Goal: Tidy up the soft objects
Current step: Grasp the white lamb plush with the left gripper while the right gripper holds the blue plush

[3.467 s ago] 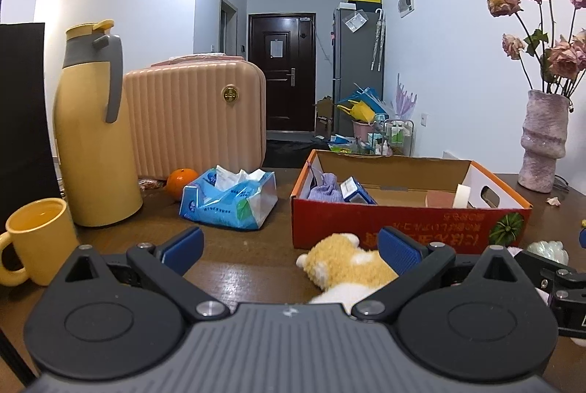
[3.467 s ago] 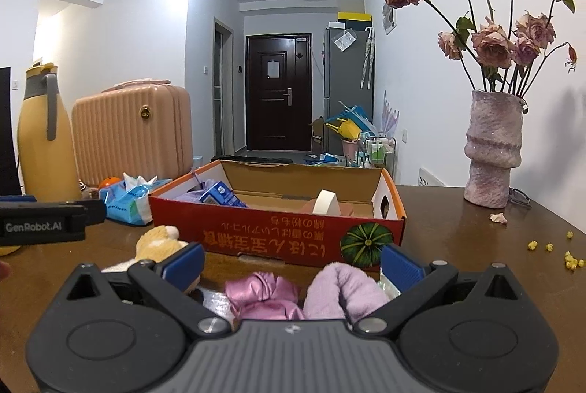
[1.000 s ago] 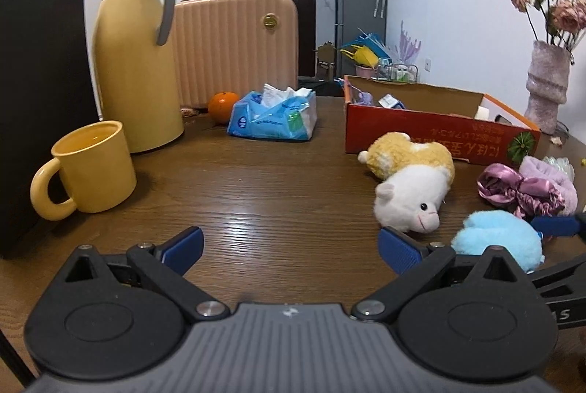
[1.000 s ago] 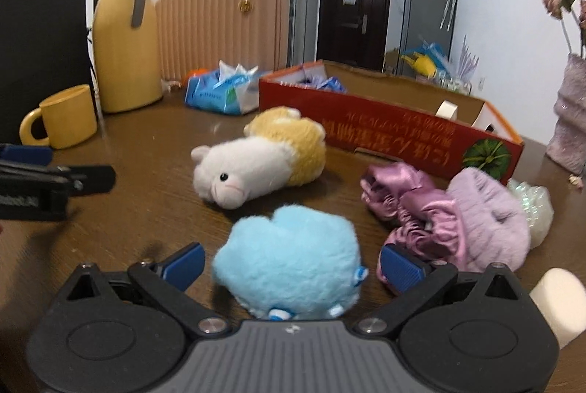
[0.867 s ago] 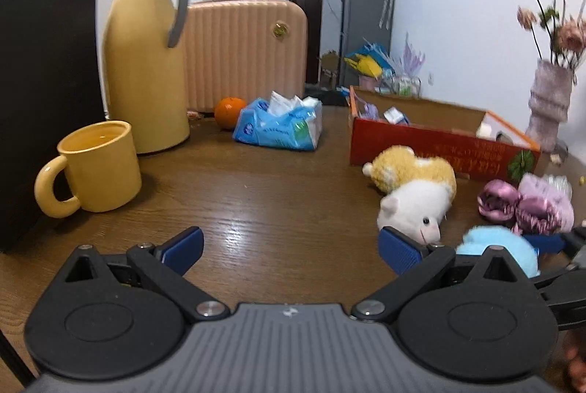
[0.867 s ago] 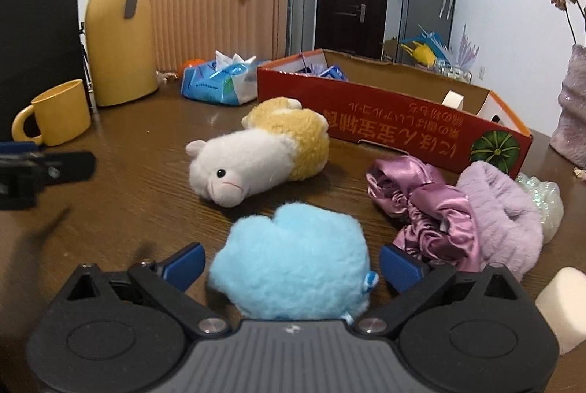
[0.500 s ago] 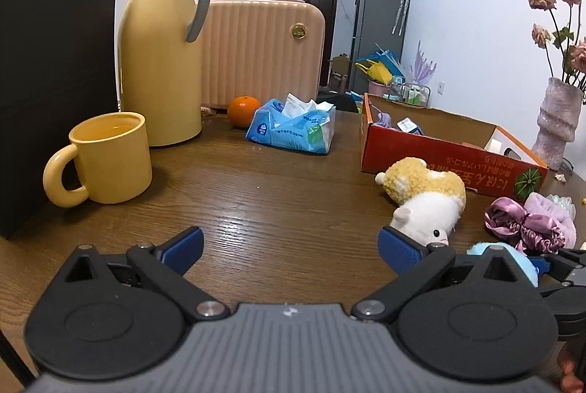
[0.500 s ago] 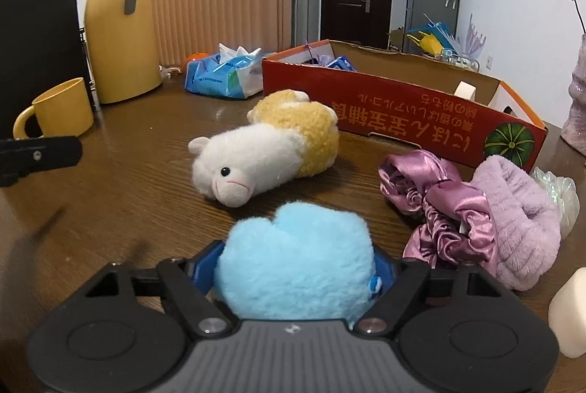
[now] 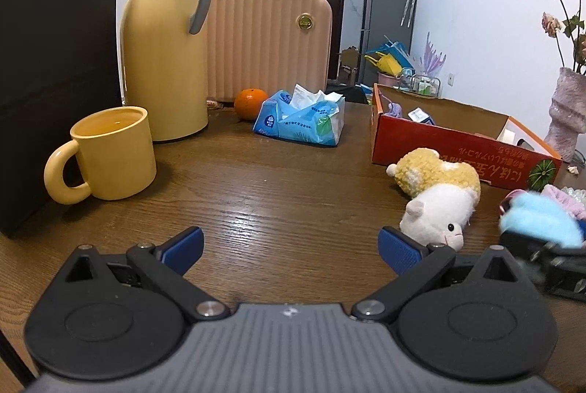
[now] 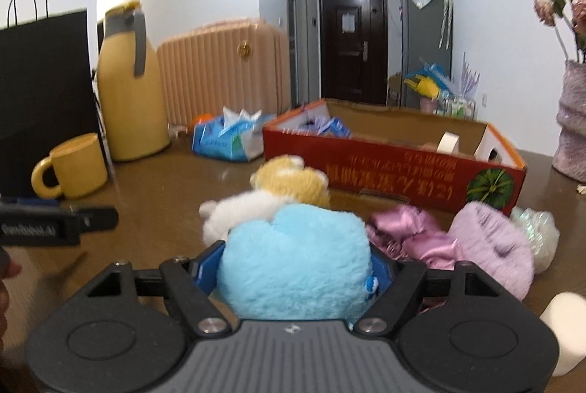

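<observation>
My right gripper [image 10: 295,270] is shut on a fluffy light-blue plush [image 10: 296,257], its blue pads pressing both sides; the same plush [image 9: 538,215] shows at the right edge of the left wrist view. Behind it lies a white and yellow plush animal [image 10: 271,202] [image 9: 437,202]. To its right sit a pink satin scrunchie [image 10: 406,233] and a lilac fuzzy item [image 10: 490,243]. The red cardboard box [image 10: 395,166] [image 9: 454,144] stands open further back. My left gripper [image 9: 291,248] is open over bare wood with nothing between its fingers.
A yellow mug [image 9: 110,155], a yellow thermos jug [image 9: 164,41], a black paper bag [image 9: 55,63], an orange [image 9: 251,98], a blue tissue pack [image 9: 302,118] and a pink suitcase [image 9: 267,41] stand at the left and back. A pink vase [image 10: 573,122] stands far right.
My right gripper closed from wide open onto the blue plush and lifted it slightly off the table. The left gripper stayed open and rolled a little.
</observation>
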`<state>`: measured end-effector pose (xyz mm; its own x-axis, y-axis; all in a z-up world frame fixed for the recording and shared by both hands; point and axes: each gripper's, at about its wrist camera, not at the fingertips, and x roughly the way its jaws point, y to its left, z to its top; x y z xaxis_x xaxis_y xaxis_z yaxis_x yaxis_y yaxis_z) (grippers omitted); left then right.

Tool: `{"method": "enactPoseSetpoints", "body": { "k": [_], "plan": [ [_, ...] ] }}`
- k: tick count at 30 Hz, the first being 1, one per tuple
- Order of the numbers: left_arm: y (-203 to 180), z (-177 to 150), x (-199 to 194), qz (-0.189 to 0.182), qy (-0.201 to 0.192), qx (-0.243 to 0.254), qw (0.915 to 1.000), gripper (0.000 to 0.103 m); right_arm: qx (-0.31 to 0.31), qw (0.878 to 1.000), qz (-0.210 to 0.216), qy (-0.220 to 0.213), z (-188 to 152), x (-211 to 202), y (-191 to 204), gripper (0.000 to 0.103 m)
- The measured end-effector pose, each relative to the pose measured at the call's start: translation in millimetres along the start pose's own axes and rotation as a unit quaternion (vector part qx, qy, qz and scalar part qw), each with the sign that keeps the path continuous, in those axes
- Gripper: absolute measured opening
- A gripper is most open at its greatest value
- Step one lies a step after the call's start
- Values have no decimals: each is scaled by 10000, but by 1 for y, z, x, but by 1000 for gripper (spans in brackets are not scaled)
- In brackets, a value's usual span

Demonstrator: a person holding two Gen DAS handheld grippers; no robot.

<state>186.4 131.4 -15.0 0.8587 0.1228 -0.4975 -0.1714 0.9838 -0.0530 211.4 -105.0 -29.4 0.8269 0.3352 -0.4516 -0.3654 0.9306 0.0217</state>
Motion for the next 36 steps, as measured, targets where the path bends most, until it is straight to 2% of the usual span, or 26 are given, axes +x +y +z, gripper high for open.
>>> {"method": "enactPoseSetpoints", "body": {
  "k": [7,13,36],
  "plan": [
    [-3,1,6,92,66,-15,9999,103,235,9980,-78,-586,11,-21,-18,76],
    [-7,3,8,191,4,4,9998,103,359,9958,-206,-818,16,-31,-37,77],
    [-54,17,27,136,-4,173,9998,103,627,9902,-728,-1017,14,-51,-103,77]
  ]
}}
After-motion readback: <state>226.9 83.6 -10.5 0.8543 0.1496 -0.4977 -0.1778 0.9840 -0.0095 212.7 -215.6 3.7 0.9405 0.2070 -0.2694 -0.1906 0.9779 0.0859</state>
